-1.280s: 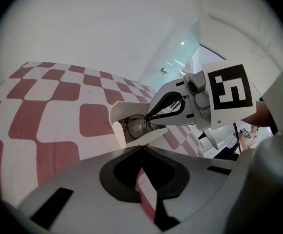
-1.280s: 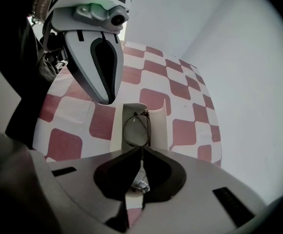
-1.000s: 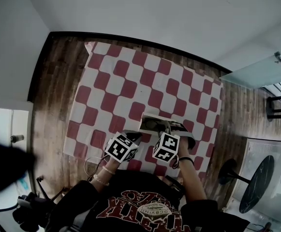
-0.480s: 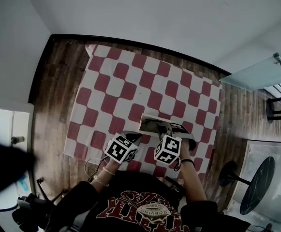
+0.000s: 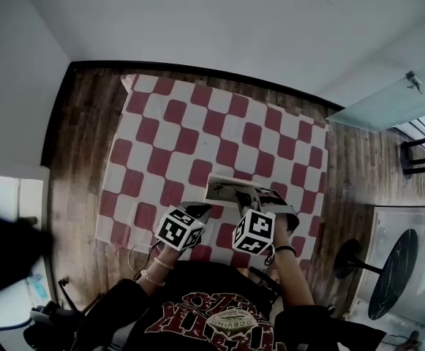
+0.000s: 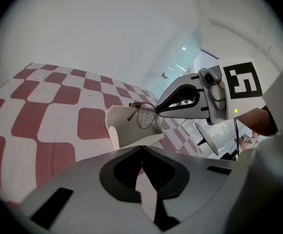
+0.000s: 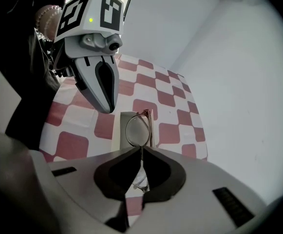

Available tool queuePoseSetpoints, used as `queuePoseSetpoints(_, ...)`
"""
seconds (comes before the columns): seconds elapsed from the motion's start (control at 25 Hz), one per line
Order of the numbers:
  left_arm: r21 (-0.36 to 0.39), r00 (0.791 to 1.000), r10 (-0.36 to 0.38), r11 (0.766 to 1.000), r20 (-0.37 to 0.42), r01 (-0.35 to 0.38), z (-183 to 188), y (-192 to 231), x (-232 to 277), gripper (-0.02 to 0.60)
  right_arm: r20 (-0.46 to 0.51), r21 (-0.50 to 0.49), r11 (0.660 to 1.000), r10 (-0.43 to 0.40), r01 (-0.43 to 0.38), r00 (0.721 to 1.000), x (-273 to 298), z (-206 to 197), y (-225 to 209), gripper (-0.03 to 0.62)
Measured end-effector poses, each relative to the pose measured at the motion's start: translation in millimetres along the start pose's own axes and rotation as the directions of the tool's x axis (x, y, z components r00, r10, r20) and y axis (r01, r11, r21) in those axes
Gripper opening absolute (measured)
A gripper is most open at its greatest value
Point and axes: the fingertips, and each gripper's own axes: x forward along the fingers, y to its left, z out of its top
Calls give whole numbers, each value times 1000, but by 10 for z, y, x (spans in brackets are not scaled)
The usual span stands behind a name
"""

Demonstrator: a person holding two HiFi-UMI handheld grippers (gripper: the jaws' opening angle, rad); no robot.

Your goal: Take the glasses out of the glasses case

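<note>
A white glasses case [image 5: 223,190] lies open on the red-and-white checked cloth [image 5: 197,130], near the front edge. In the left gripper view the case [image 6: 124,128] sits just beyond my left gripper [image 6: 141,148], whose jaws are pressed together where the case's near flap runs in. My right gripper [image 7: 141,149] is shut on the frame of thin-rimmed glasses [image 7: 137,129]. It holds them upright just above the case [image 7: 122,130]. Seen from the left, the glasses [image 6: 143,115] hang from the right gripper's tip [image 6: 157,112]. The left gripper's tip [image 7: 110,109] meets the case's corner.
The cloth covers a wooden table [image 5: 80,123] that stands against a white wall. A round black side table [image 5: 391,273] and a glass panel [image 5: 388,104] stand to the right. The person's torso is close behind both grippers.
The head view has shifted a little. Both grippers stay at the case, with the right one a touch nearer the person.
</note>
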Motion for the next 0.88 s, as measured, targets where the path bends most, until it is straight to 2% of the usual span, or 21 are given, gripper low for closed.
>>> queuePoseSetpoints(0.48,24,1000,-9,1000,-7,9,54,-111,-9,8,24,3,1000,-11,11,1000,-224,-8,22,31)
queuePoseSetpoints(0.88,86,999,-2,996,-53,7,-11,-206,2,8,4,1,1000,0,0,1000,-411,-96,95,31)
